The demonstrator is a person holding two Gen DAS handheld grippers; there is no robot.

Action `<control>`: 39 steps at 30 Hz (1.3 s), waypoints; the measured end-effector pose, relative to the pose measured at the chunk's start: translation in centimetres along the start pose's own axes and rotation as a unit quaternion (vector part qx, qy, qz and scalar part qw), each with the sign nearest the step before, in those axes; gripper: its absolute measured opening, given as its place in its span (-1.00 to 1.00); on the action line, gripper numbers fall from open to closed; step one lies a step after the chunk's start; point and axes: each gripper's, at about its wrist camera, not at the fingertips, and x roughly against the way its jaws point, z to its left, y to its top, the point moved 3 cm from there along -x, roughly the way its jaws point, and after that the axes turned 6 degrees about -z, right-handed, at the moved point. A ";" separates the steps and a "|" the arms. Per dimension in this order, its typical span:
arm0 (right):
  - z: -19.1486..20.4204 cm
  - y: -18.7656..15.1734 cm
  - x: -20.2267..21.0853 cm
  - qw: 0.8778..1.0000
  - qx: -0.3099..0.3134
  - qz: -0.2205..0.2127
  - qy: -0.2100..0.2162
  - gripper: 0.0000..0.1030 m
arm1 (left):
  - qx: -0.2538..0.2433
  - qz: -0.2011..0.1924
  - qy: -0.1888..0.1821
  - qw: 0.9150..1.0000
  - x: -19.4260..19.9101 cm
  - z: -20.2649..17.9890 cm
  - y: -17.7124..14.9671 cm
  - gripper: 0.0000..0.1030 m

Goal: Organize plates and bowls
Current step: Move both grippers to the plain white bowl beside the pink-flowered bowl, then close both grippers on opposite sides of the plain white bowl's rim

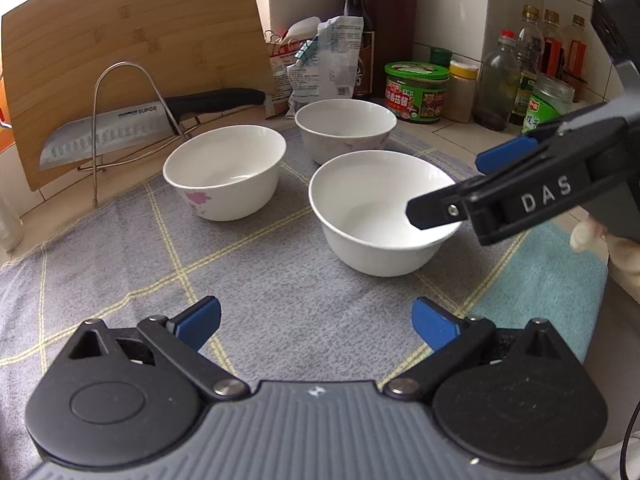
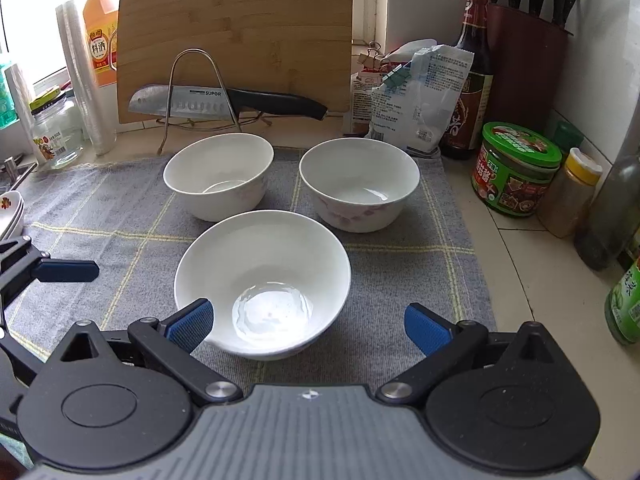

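Note:
Three white bowls stand upright on a grey checked cloth (image 2: 400, 272). The nearest bowl (image 2: 262, 280) is plain white; it also shows in the left wrist view (image 1: 380, 208). Behind it stand a left bowl (image 2: 218, 176) with a pink flower pattern (image 1: 222, 172) and a right bowl (image 2: 358, 182), also seen in the left wrist view (image 1: 346, 128). My right gripper (image 2: 308, 330) is open, its blue pads level with the near bowl's near side; it shows in the left wrist view (image 1: 456, 184) beside that bowl's right rim. My left gripper (image 1: 316, 328) is open and empty over the cloth.
A knife (image 2: 224, 100) rests on a wire rack in front of a bamboo cutting board (image 2: 236, 36). Bags, sauce bottles, jars (image 2: 516, 168) and a knife block (image 2: 524, 64) line the back and right. A glass jar (image 2: 56, 136) and stacked dishes (image 2: 10, 212) sit at the left.

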 end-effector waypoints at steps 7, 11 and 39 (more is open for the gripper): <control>-0.9 1.3 -1.8 0.999 -0.004 0.003 0.041 0.72 | -0.036 -0.016 -0.013 0.999 -1.6 -1.9 0.8 0.93; -0.8 1.6 -2.8 0.999 -0.003 0.012 0.051 0.61 | -0.050 -0.029 -0.021 0.998 -2.0 -2.4 1.2 0.87; -1.0 2.6 -4.6 0.993 0.017 0.055 0.102 0.32 | -0.088 -0.037 -0.051 0.994 -4.2 -3.1 2.3 0.63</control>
